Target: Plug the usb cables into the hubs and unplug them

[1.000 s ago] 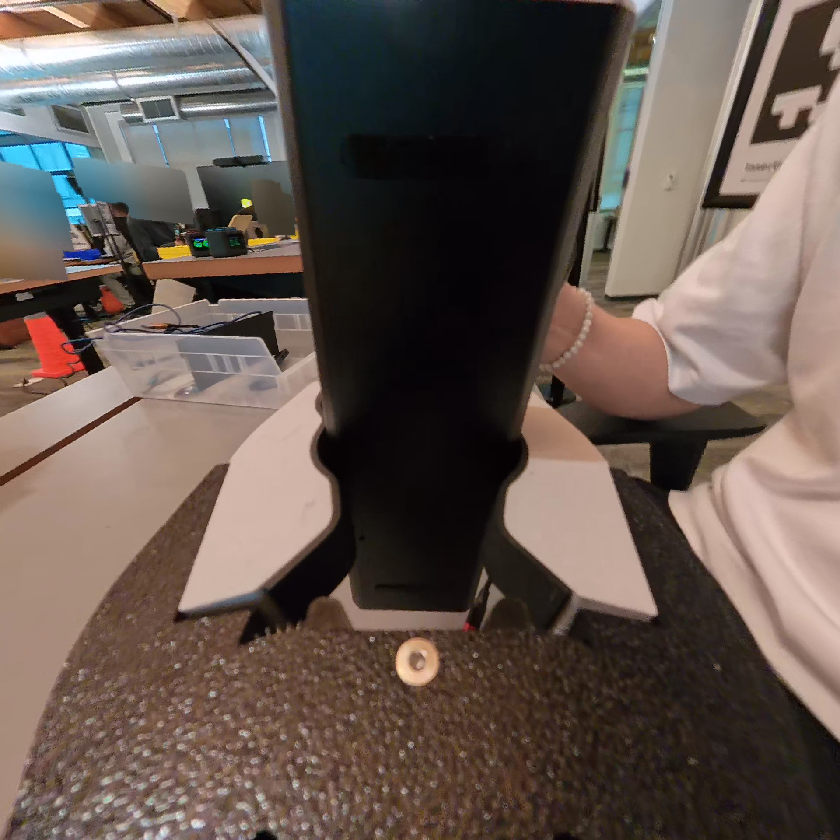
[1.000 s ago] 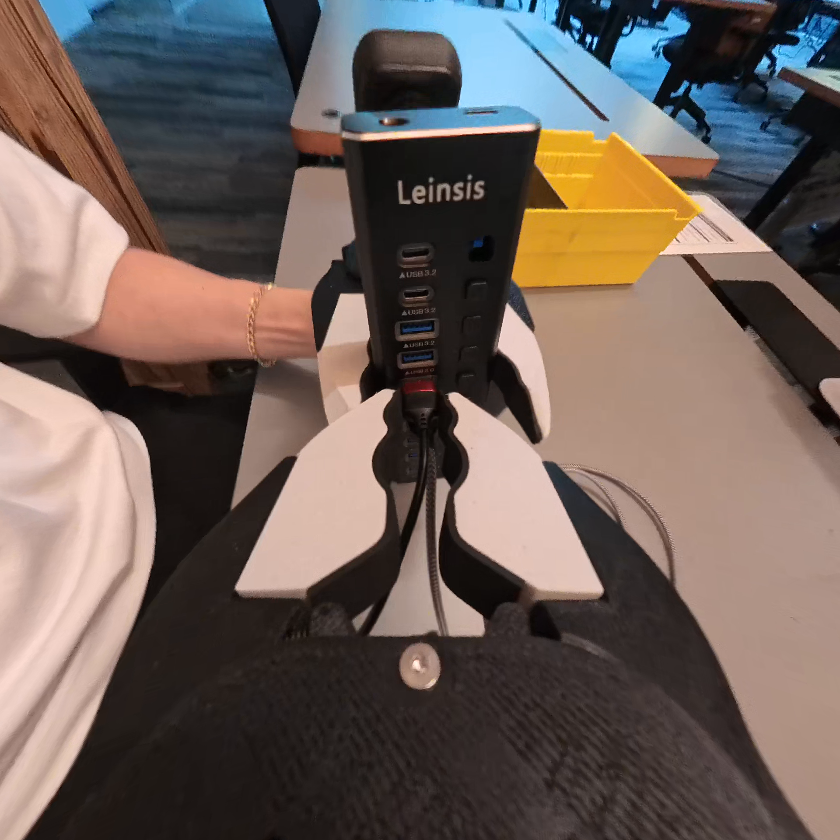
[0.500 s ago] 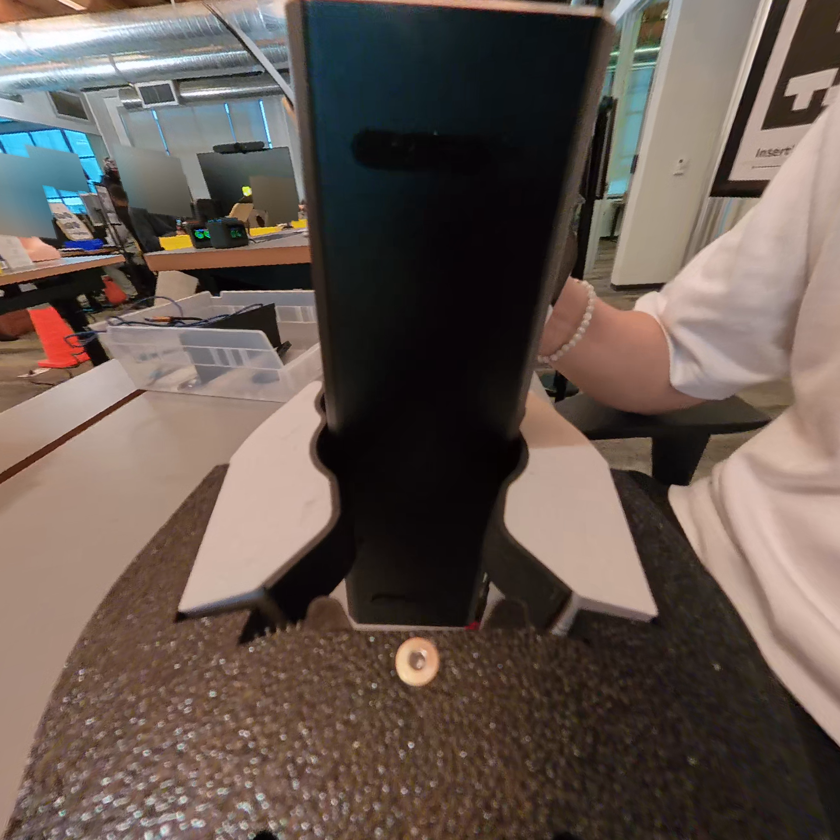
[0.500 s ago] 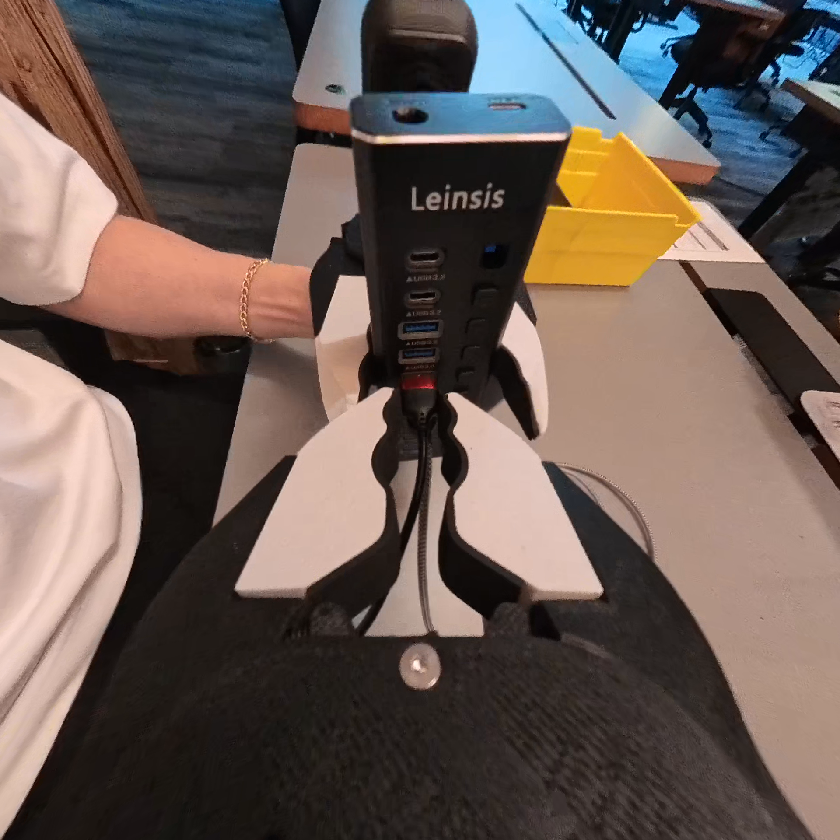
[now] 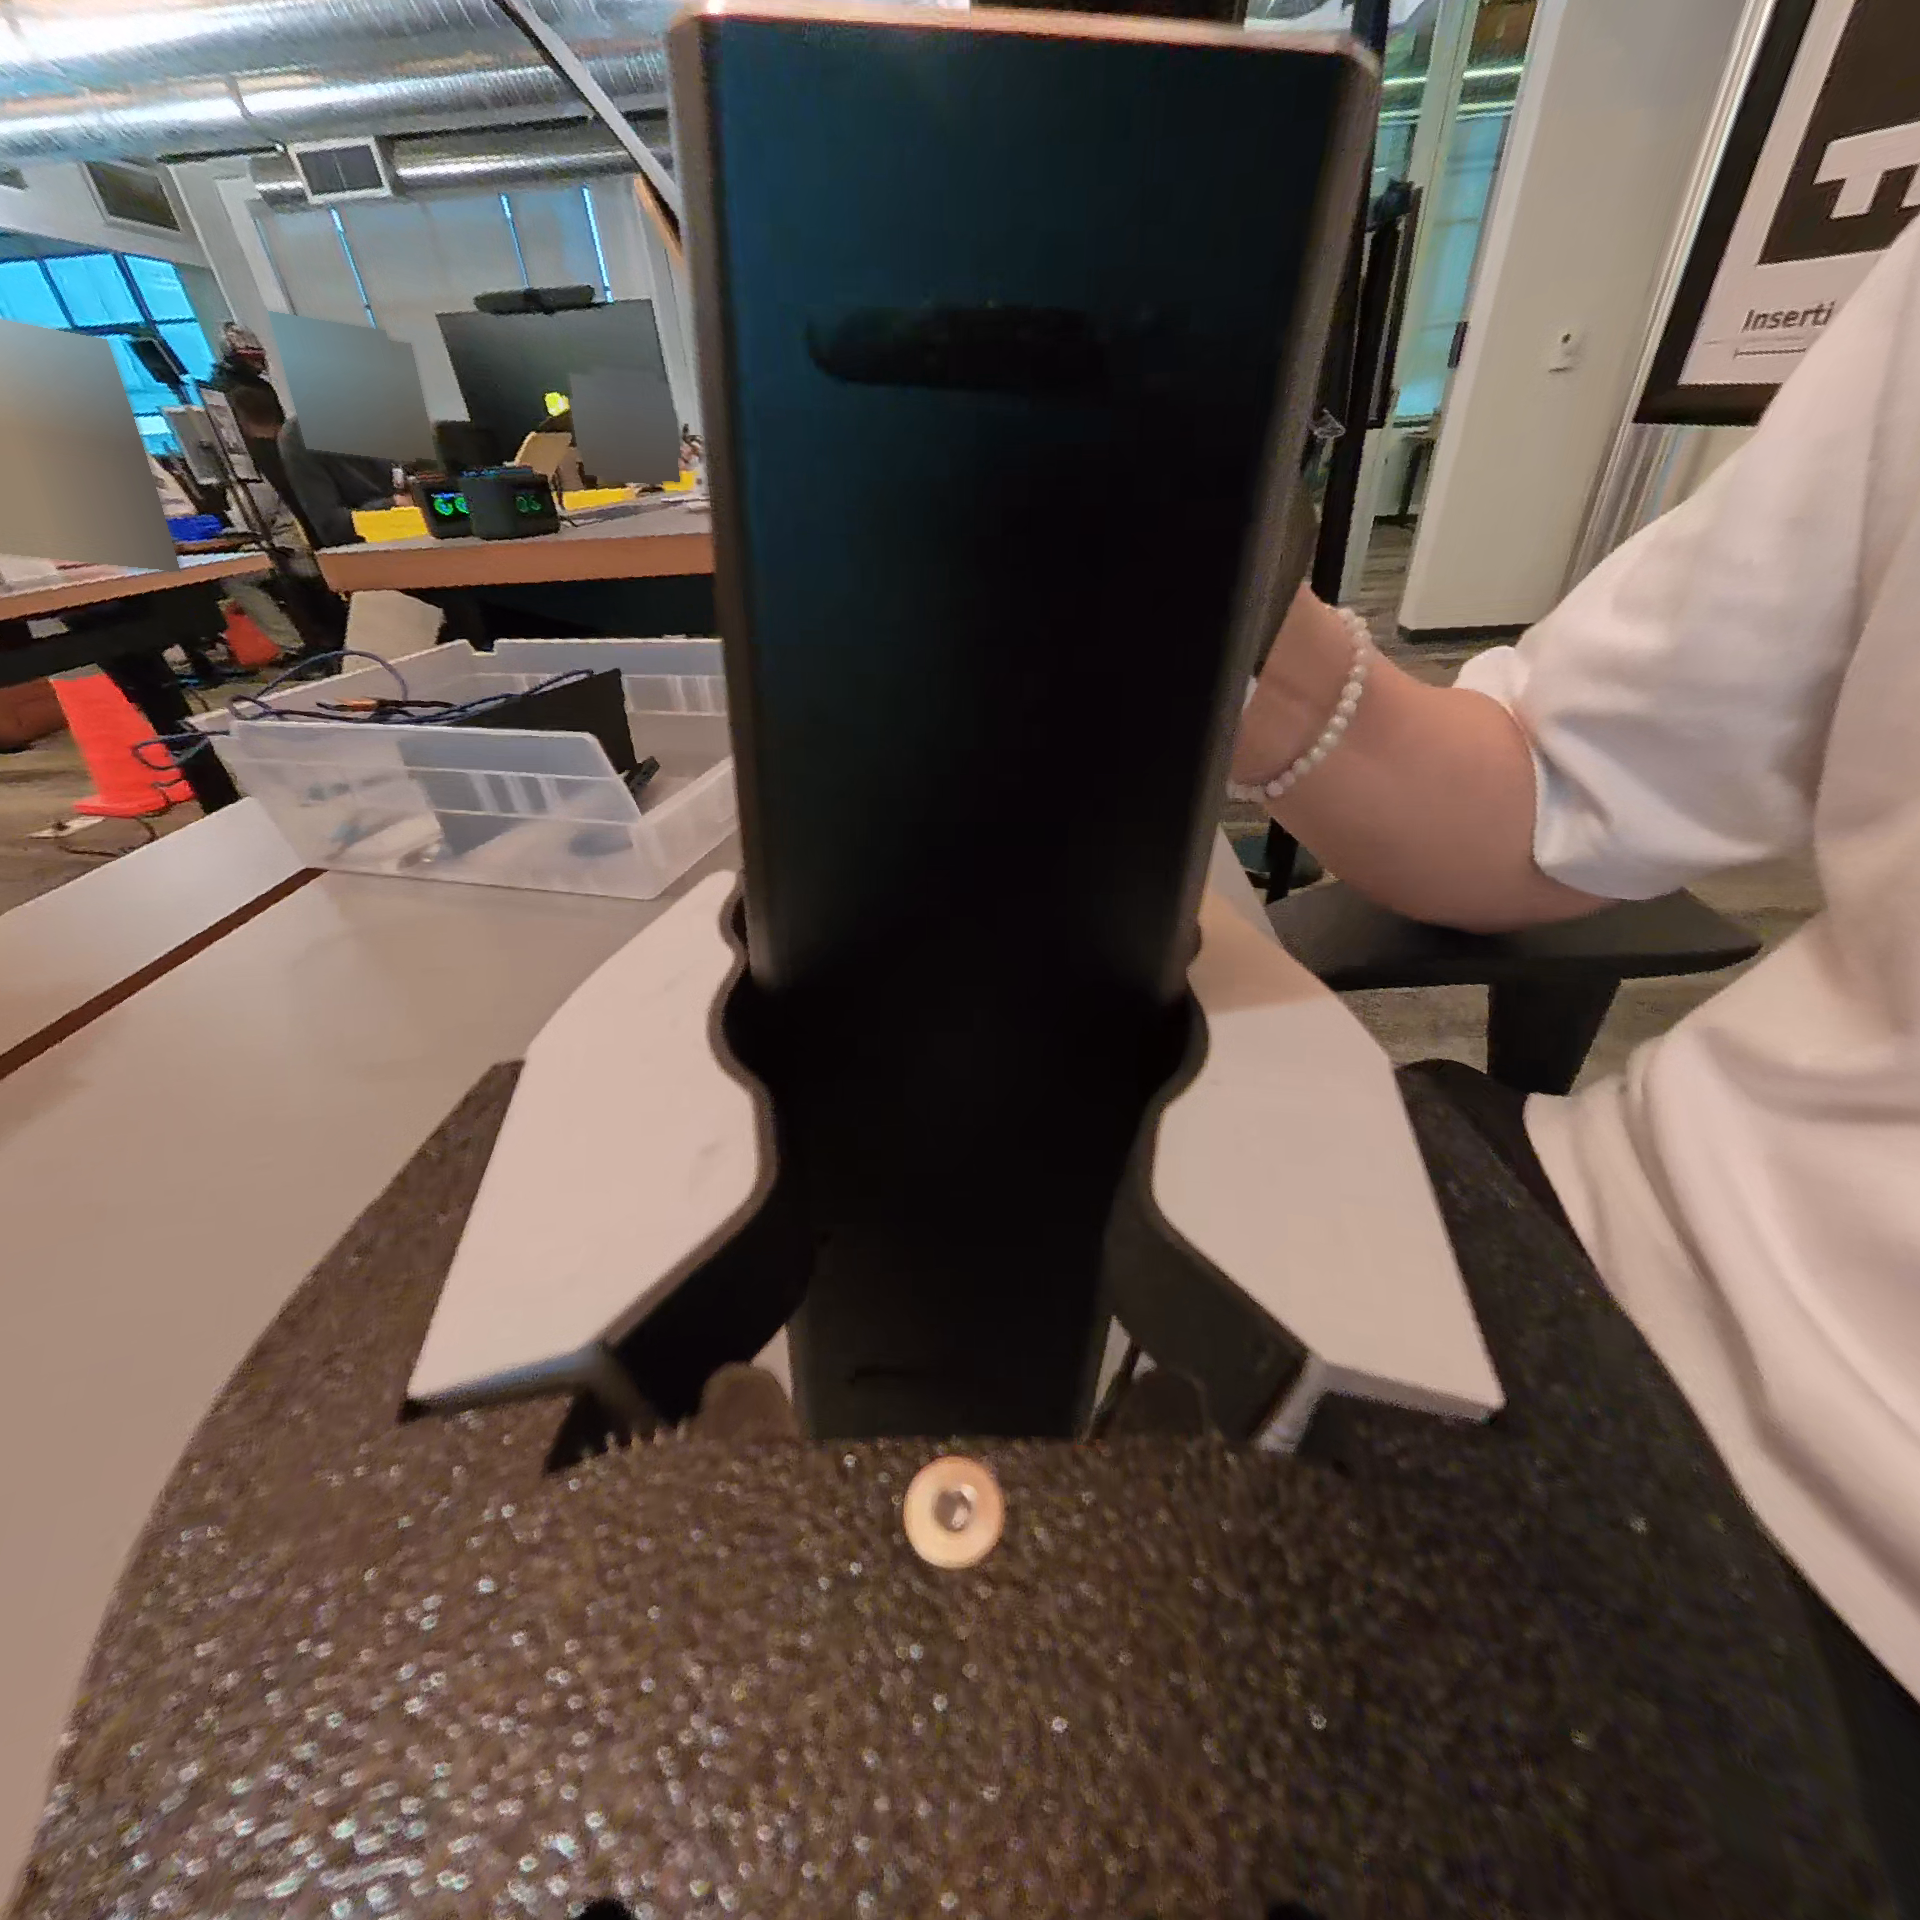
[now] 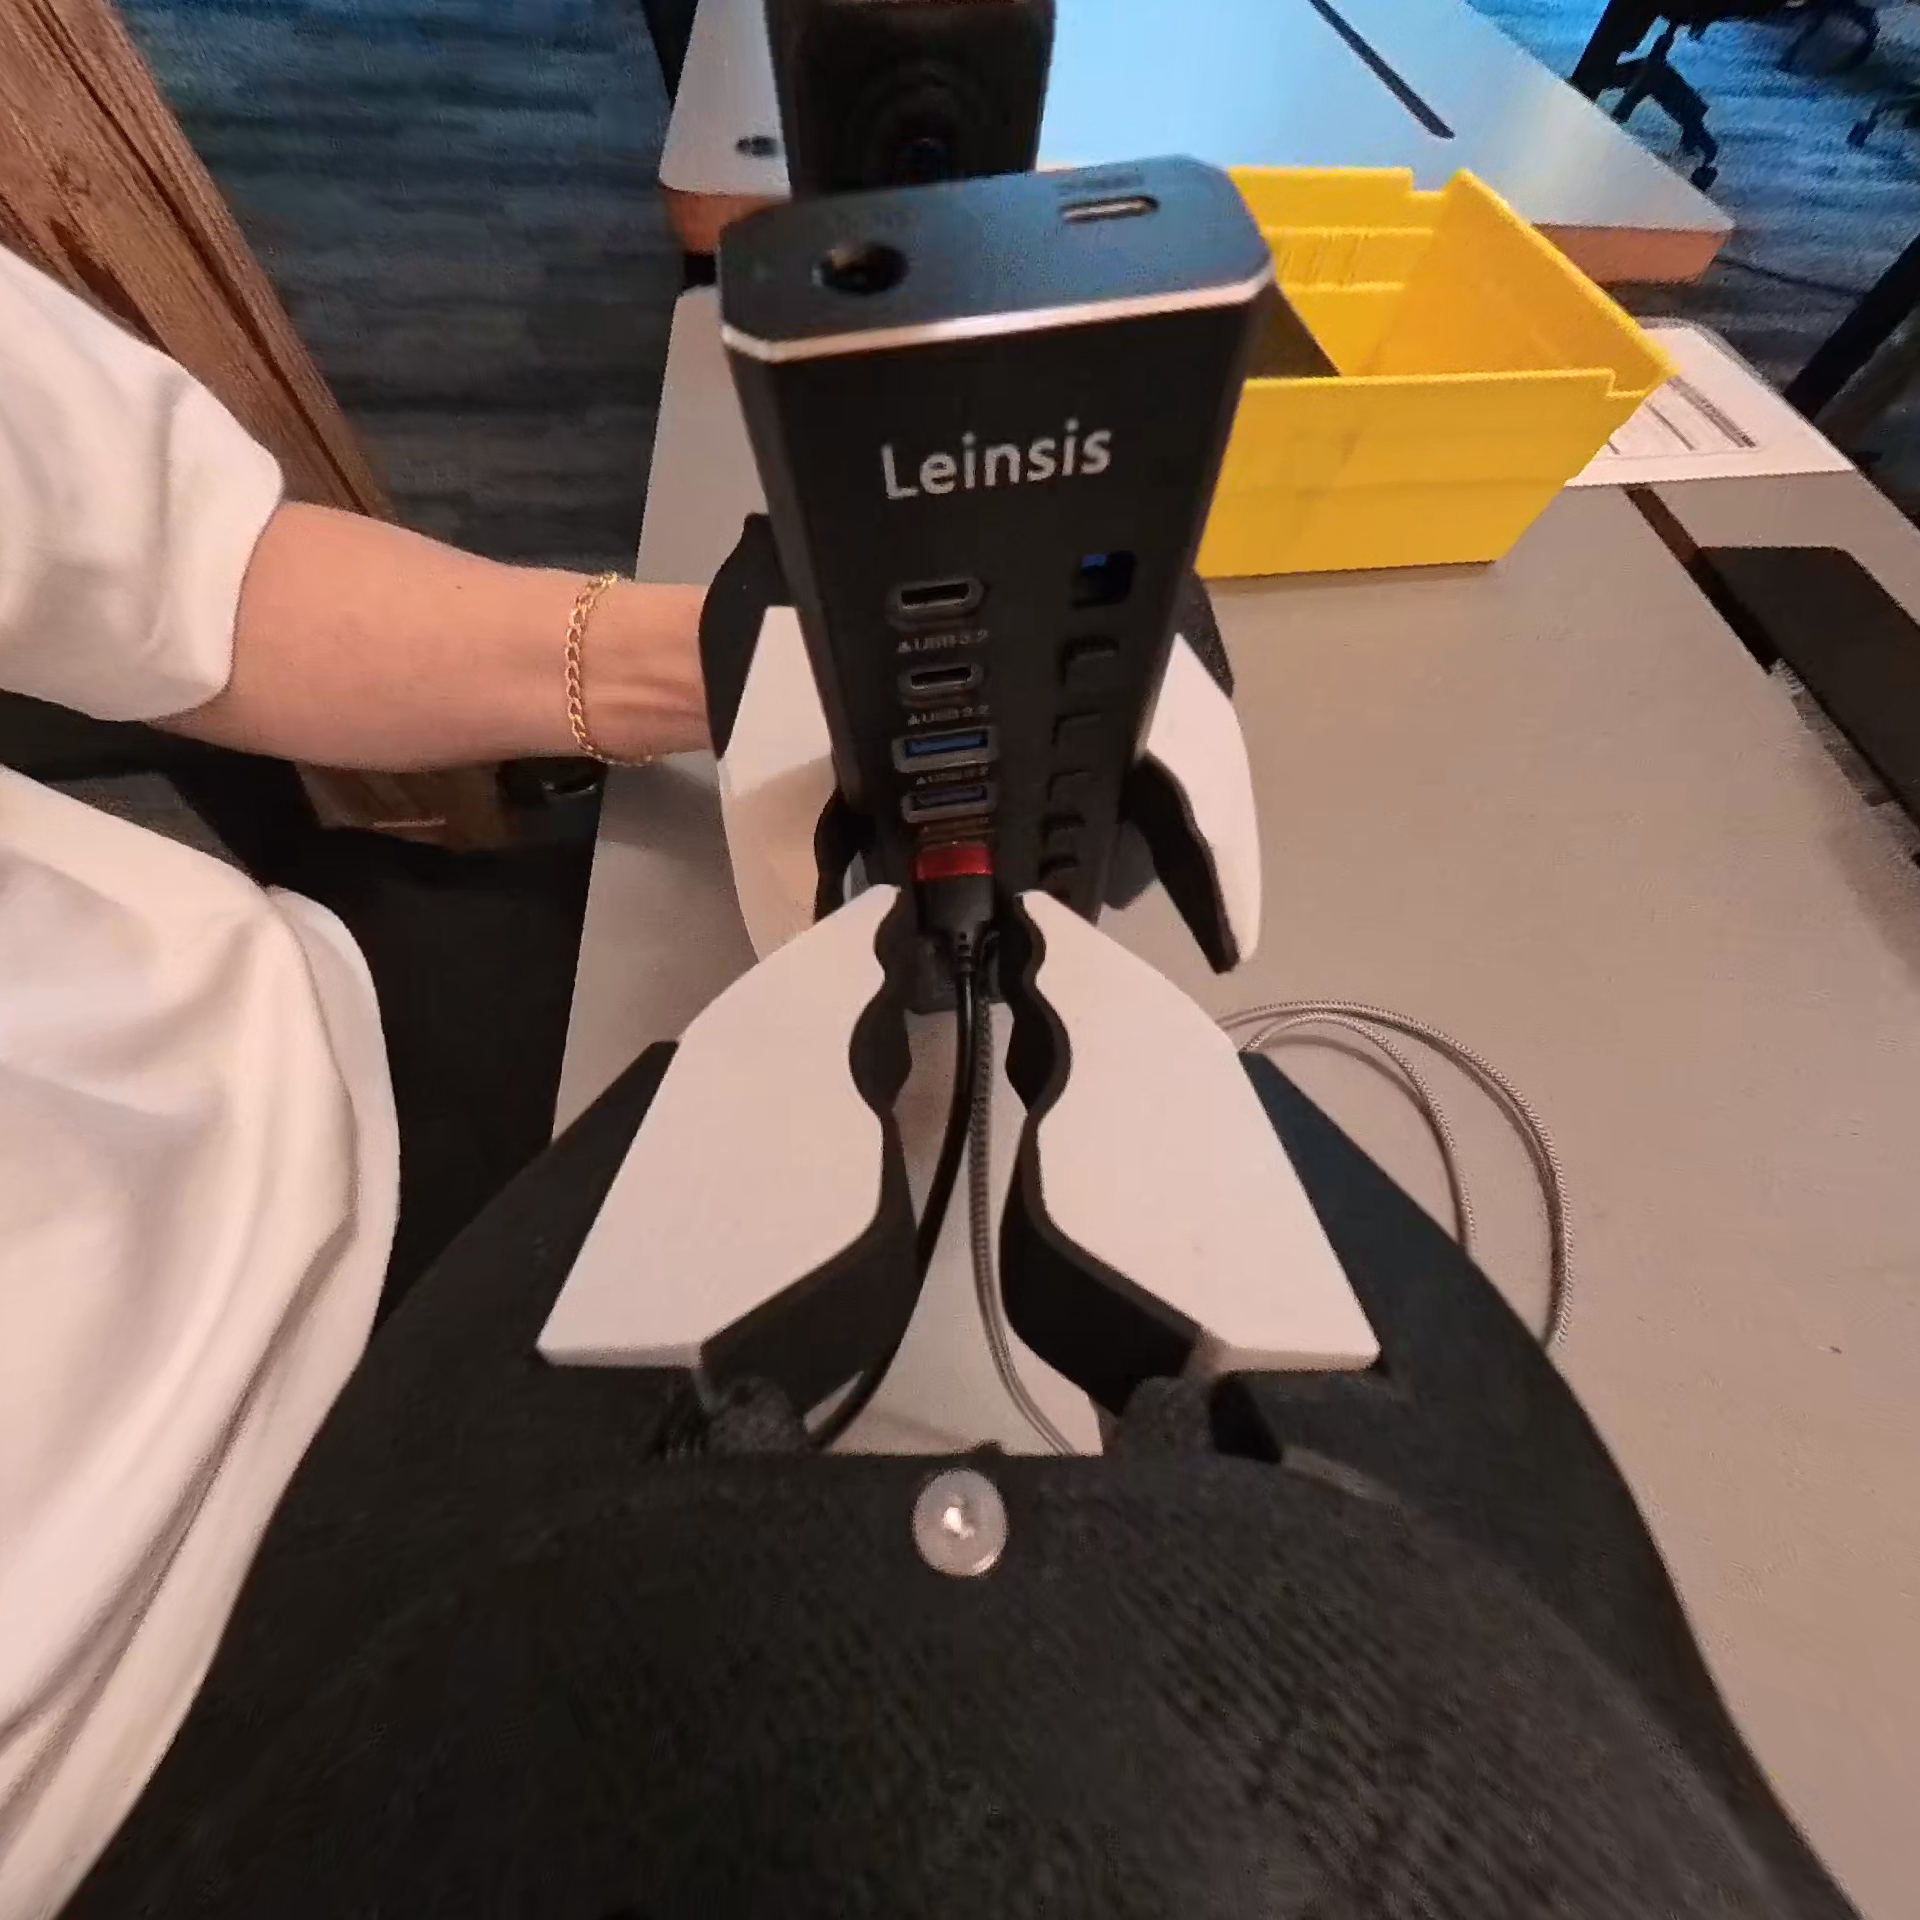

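Right gripper (image 6: 956, 935) pinched on the black-and-red USB plug (image 6: 951, 883), with its 2 white fingers (image 6: 790, 1143) nearly together around the plug's black boot. Left gripper (image 5: 961, 997) clamped across the lower body of the tall black aluminium USB hub (image 5: 997, 582), held upright above the pale grey desk (image 5: 229, 1091). Same hub seen port-side from the right wrist view (image 6: 997, 540), leaning slightly away at the top.

Plug sitting at a lower port, just under the 2 blue ports (image 6: 940, 774), with a sliver of metal showing between red collar and hub face; fully seated or partly out cannot be told. Black cable (image 6: 935, 1174) trailing straight back between the fingers, beside a grey braided cable (image 6: 1455, 1122) looping over the desk on the right.

Key relation: hub's long axis vertical, plug axis horizontal and in line with the right gripper, facing the left gripper across the hub. Any pull or push likely best kept straight along that line, braced by the left grip. Yellow plastic bin (image 6: 1455, 416) well behind.
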Motion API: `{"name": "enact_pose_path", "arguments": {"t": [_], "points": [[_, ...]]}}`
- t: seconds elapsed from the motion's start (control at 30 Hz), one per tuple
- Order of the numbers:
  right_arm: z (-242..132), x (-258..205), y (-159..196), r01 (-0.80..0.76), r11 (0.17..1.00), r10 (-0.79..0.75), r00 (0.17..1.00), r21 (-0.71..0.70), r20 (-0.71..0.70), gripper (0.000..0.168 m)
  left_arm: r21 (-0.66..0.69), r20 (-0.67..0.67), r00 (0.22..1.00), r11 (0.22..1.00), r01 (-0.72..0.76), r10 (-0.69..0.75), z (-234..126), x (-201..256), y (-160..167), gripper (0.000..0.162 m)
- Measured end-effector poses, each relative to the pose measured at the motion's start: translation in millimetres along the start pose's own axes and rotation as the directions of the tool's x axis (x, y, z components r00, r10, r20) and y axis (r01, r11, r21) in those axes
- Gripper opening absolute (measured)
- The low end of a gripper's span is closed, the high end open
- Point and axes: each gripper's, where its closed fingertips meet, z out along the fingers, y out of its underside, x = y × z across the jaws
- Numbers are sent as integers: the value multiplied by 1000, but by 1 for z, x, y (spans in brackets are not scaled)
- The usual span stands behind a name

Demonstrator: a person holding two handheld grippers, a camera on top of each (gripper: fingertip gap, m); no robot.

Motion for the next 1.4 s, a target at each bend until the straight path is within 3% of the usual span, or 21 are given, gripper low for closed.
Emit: {"name": "enact_pose_path", "arguments": {"t": [0.07, 0.23, 0.37, 0.5, 0.67, 0.77, 0.83, 0.93, 0.97, 1.0, 1.03, 1.07, 1.1, 1.2, 1.27, 1.4], "points": [[-1, -2, 3, 43, 998, -44, 999, -53, -21, 17, 3, -12, 1000, 1000, 1, -1, 1, 2, 2, 72], [-3, 2, 2, 4, 1000, -4, 1000, -11, -11, 17, -4, 14, 1000, 1000, 5, -5, 2, -1, 1, 71], [-2, -6, 6, 88, 988, -96, 993, -124, -64, 17, 21, -43, 999, 1000, 6, -5, 3, 7, 5, 72], [-2, 0, -1, 20, 999, -21, 999, -26, -35, 17, 44, -22, 999, 998, 45, -44, 0, 2, -2, 72], [-3, -6, 9, 85, 988, -91, 995, -132, -39, 16, 14, -53, 998, 1000, 17, -16, 3, 6, 9, 72], [-4, 1, 6, 16, 999, -17, 1000, -45, -7, 16, 14, -18, 999, 999, 37, -37, 2, 1, 4, 72], [-1, -3, 9, 17, 997, -17, 1000, -75, -6, 16, -4, -11, 1000, 1000, -6, 6, -1, 1, 4, 72], [-4, -3, 5, 54, 993, -59, 997, -106, -46, 15, 32, -36, 999, 999, 27, -26, -1, 3, 4, 72], [-8, 4, 12, 31, 991, -40, 997, -128, -73, 7, 21, -4, 1000, 999, 29, -29, -3, -2, 4, 72], [-28, 36, 22, 14, 985, -60, 965, -175, -257, 7, 37, 19, 999, 999, 28, -28, -15, -8, 0, 72], [-51, 51, 23, -15, 991, -26, 952, -131, -305, 7, 98, 47, 998, 994, 38, -43, -32, -16, -10, 71], [-64, 43, 1, -46, 997, 57, 975, 55, -213, 6, 168, 78, 995, 985, 50, -64, -49, -23, -22, 72], [-71, 44, -12, -73, 986, 104, 973, 152, -204, 6, 211, 99, 992, 976, 52, -74, -58, -29, -30, 72], [-48, 24, -8, 30, 999, -22, 985, 44, -172, 6, 191, 94, 995, 981, 15, -33, -51, -25, -37, 71], [-46, 16, -16, 33, 996, -21, 991, 84, -132, 6, 121, 103, 995, 992, -20, 7, -45, -22, -31, 71], [-69, 40, -19, -14, 983, 53, 975, 181, -216, 6, 108, 124, 992, 994, -30, 16, -46, -24, -32, 71]]}}
